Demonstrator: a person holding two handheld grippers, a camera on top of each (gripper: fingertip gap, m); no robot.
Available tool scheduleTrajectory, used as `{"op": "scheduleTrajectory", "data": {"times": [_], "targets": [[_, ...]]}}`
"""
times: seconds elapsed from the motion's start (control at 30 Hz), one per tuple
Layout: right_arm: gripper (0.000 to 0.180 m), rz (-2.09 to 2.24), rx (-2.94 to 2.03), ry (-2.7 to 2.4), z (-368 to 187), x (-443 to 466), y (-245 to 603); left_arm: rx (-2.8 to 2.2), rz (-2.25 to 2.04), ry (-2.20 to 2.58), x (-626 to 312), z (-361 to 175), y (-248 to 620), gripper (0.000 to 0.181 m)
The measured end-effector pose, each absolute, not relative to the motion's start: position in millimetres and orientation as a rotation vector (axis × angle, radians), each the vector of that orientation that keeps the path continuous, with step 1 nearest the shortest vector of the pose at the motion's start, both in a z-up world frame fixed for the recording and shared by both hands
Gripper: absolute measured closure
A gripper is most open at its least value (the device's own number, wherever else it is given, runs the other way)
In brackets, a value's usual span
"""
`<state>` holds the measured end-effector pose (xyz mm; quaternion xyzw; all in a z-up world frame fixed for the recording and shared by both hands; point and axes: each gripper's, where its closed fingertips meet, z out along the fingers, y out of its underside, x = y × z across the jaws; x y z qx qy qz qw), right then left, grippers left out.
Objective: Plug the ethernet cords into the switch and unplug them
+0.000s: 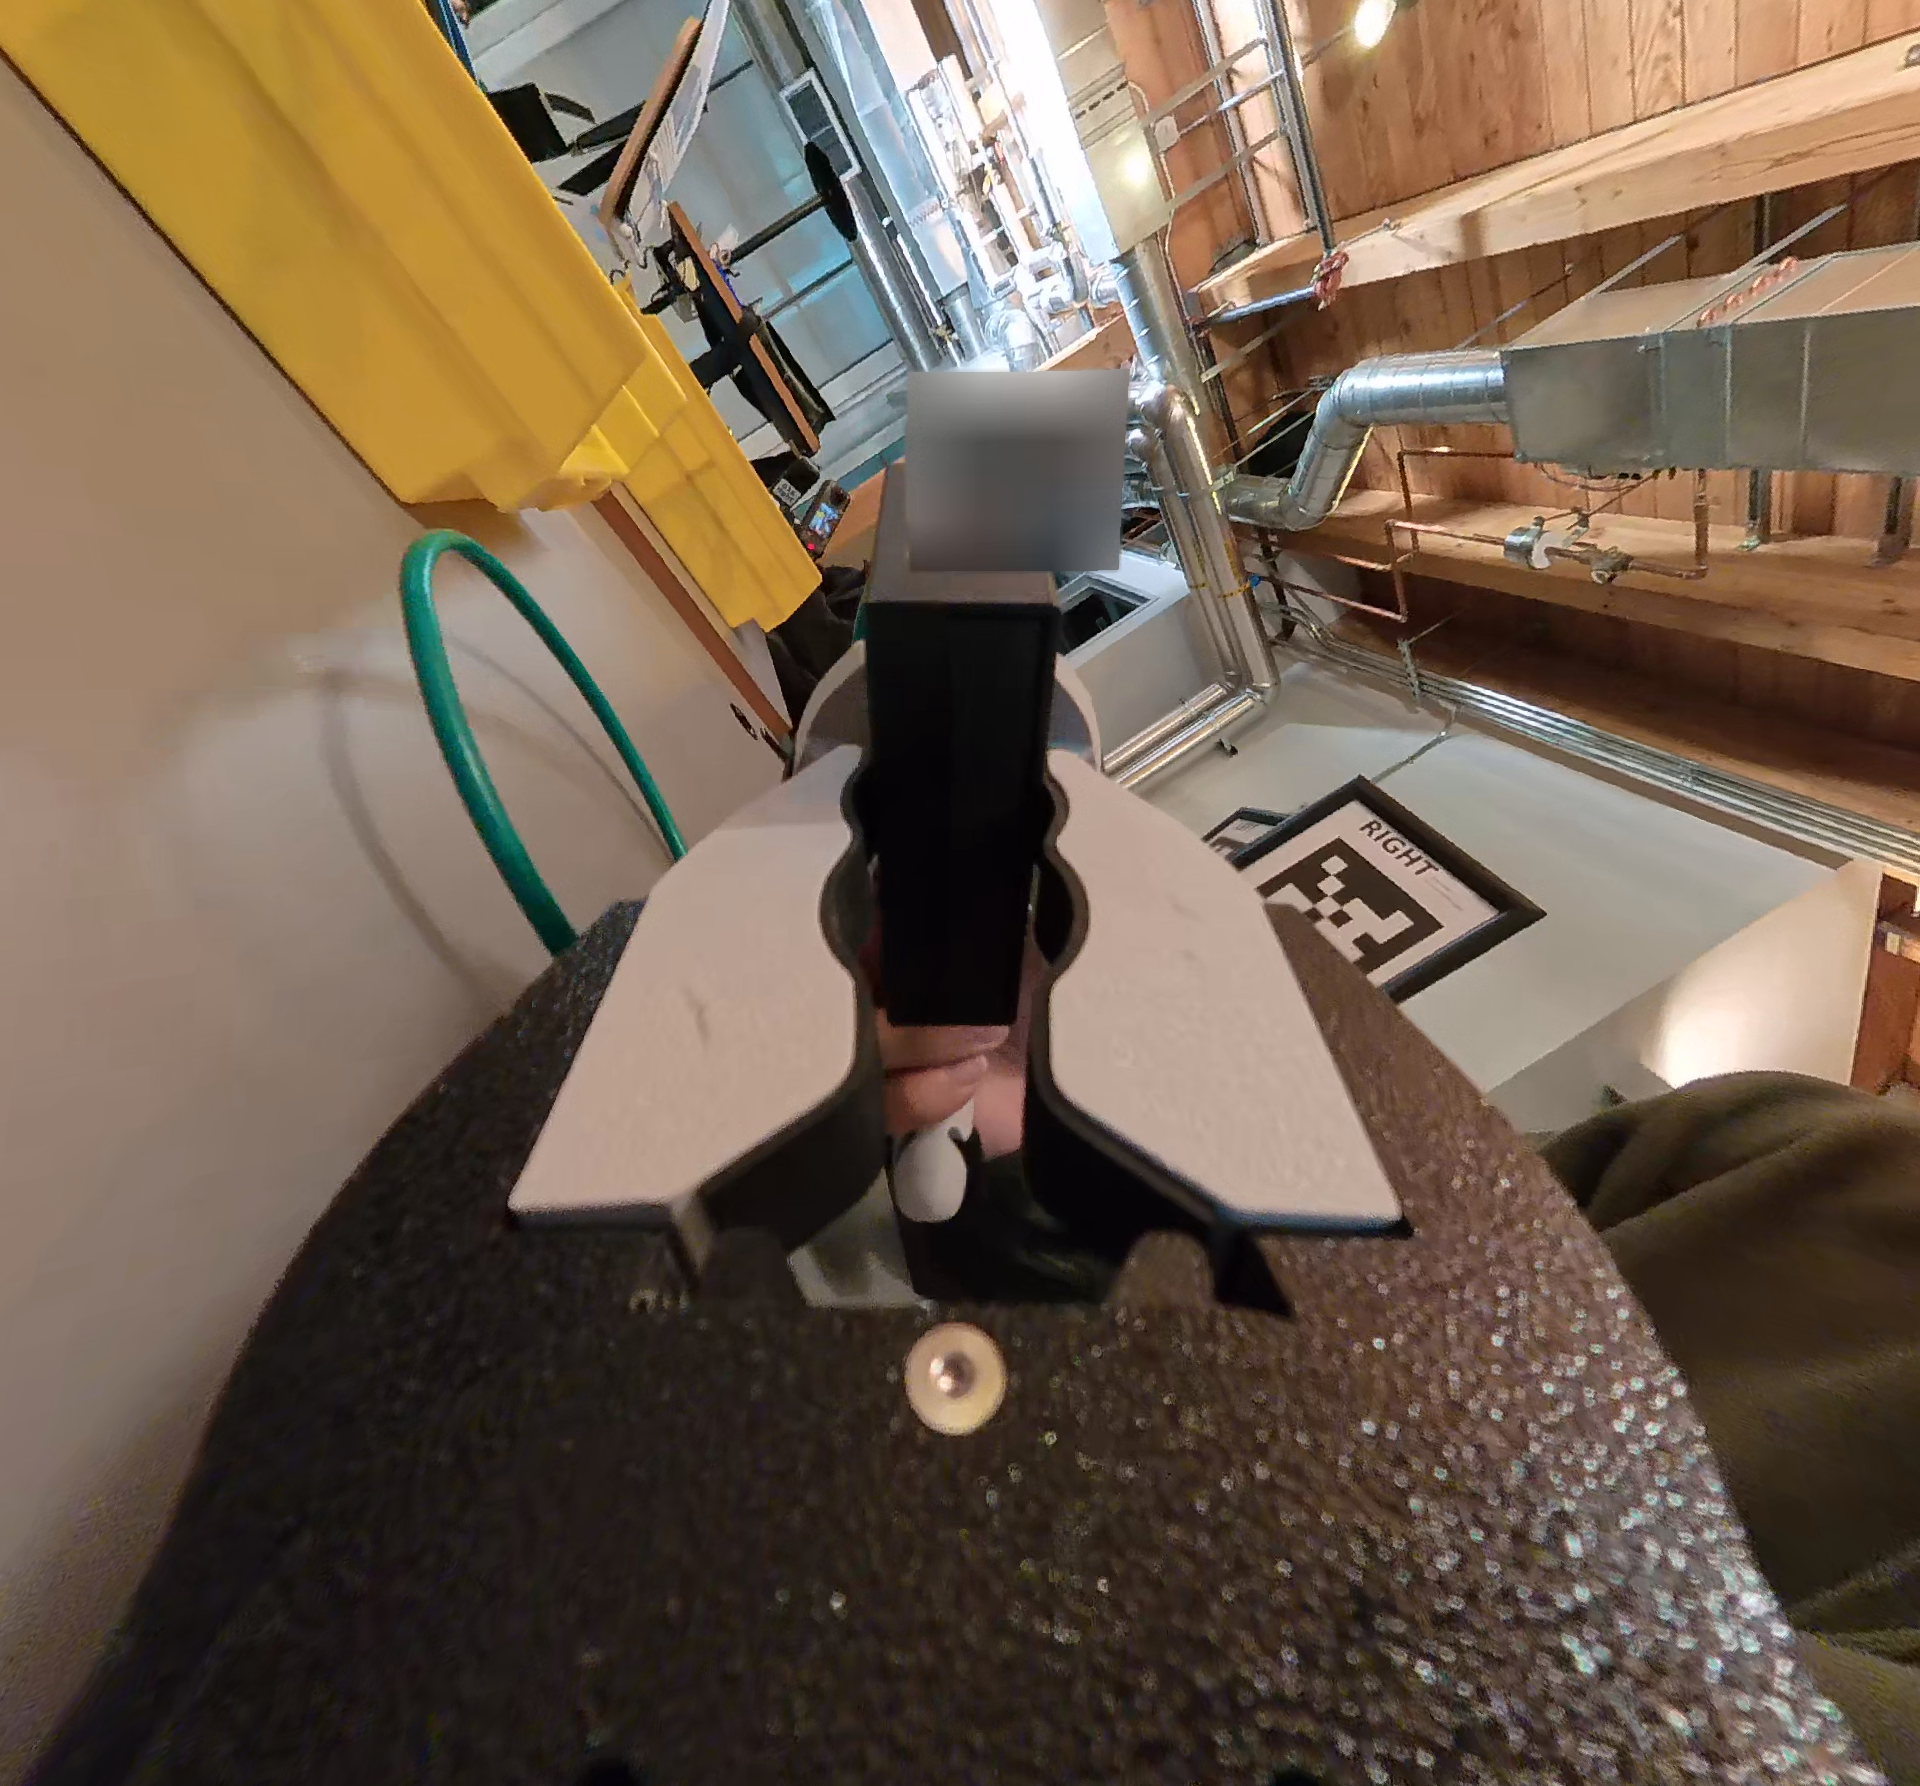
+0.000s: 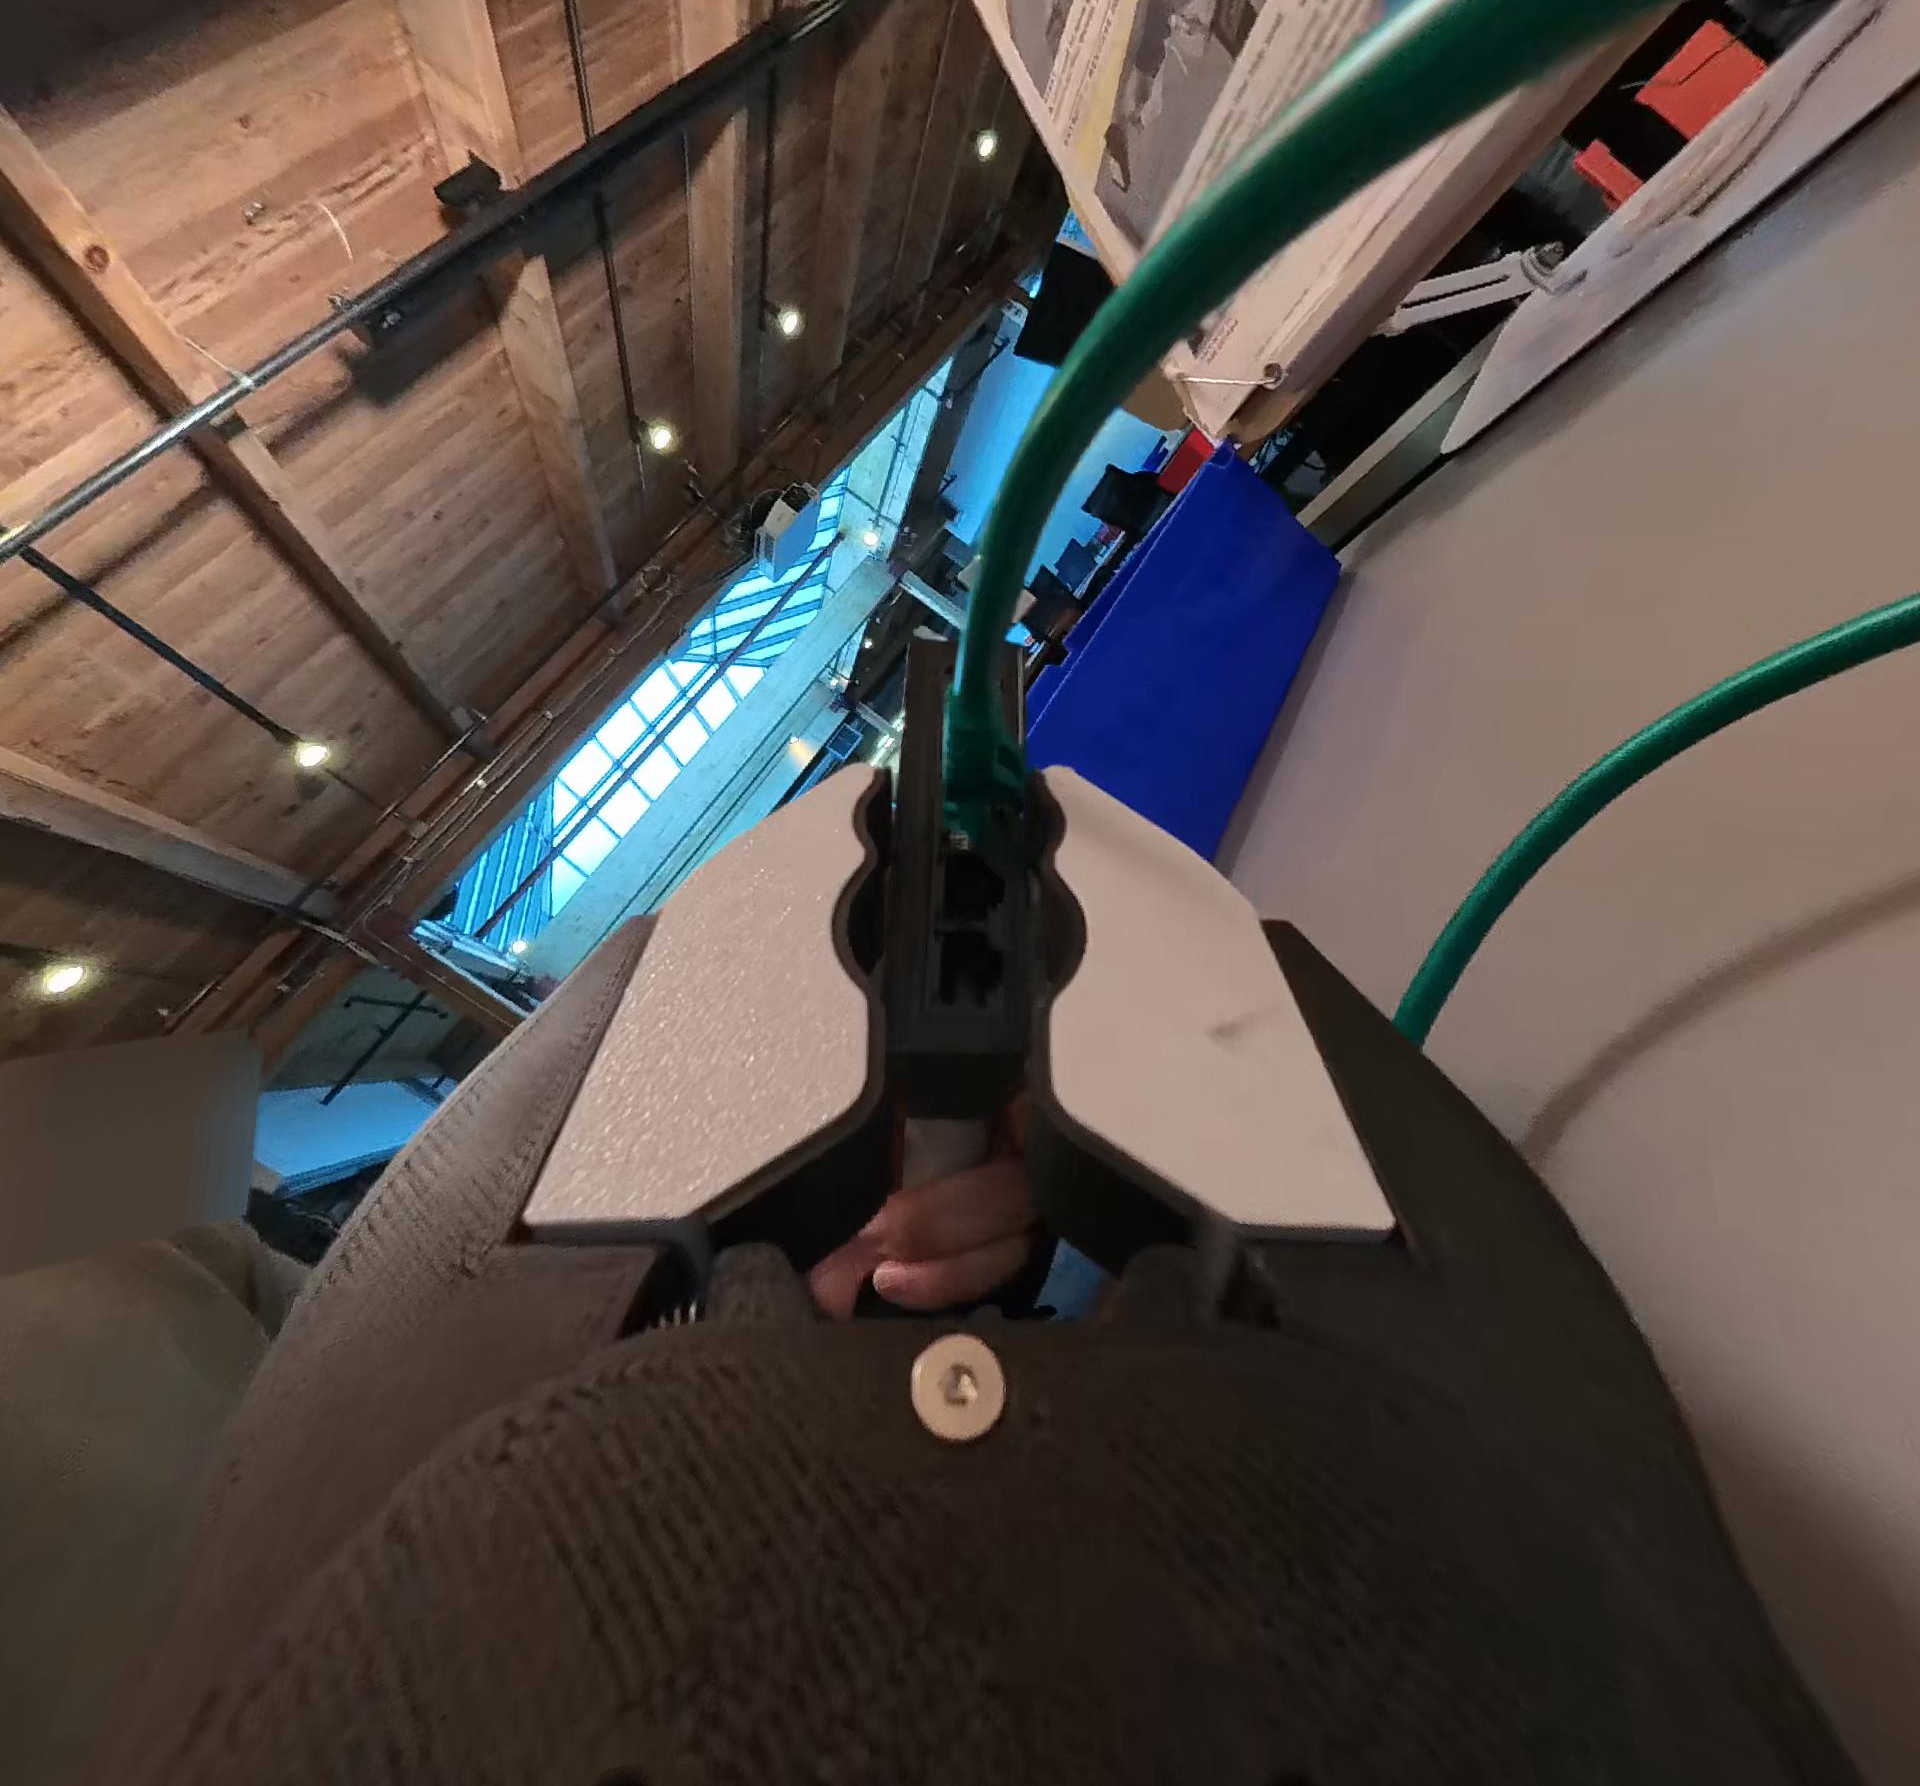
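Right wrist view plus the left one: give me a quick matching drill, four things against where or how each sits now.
Things:
1 switch
2 green cord
3 blue bin
4 yellow bin

Place or state:
A upper left of the left wrist view
B plugged into the switch
C held in the right gripper
D just right of the cord's plug, right wrist view

Pairs: 1-C, 2-B, 3-D, 4-A

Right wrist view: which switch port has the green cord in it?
The far port, toward the fingertips, holds the green ethernet cord plug. The two ports nearer the camera show dark and empty.
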<state>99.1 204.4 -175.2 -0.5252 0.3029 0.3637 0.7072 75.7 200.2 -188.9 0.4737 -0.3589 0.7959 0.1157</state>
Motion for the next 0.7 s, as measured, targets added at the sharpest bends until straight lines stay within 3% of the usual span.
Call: {"op": "scheduleTrajectory", "data": {"times": [0.7], "targets": [[0.166, 0.779, -1.064, 0.786, -181.9, 108.8, 204.8, 1.444, 2.359, -0.930, 82.2, -190.1, 203.7, 0.154]]}}
